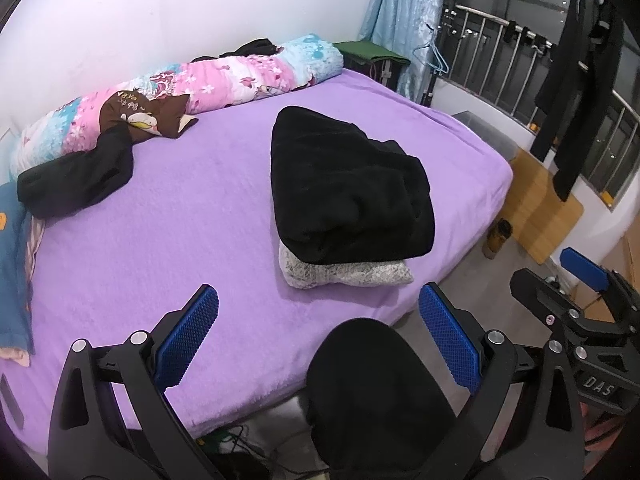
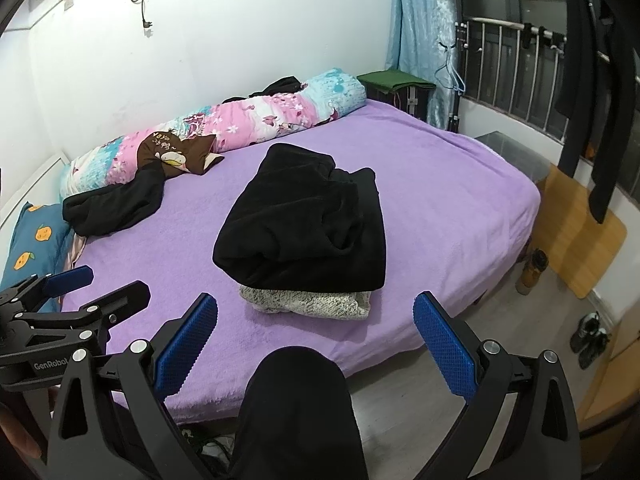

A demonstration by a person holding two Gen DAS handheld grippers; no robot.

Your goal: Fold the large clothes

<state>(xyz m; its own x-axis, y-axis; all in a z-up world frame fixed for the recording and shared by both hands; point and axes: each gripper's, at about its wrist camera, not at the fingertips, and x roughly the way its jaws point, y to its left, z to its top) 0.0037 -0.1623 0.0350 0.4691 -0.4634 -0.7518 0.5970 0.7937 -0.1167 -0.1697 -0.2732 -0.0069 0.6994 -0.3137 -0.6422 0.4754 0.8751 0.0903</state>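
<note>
While both tongs, left gripper (image 1: 318, 340) and right gripper (image 2: 316, 342), hover spread apart and empty, the folded black garment (image 1: 348, 196) lies ahead atop a speckled garment (image 1: 344, 274) on the purple bed (image 1: 160, 240).

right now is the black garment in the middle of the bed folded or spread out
Folded. The black garment is a compact bundle with a rolled front edge, stacked on a folded light patterned piece on the purple bed.

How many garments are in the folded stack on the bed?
2 visible. A folded black garment lies on top; a folded speckled grey-white garment sits beneath it, near the purple bed's front edge. Anything between them would be hidden.
</note>
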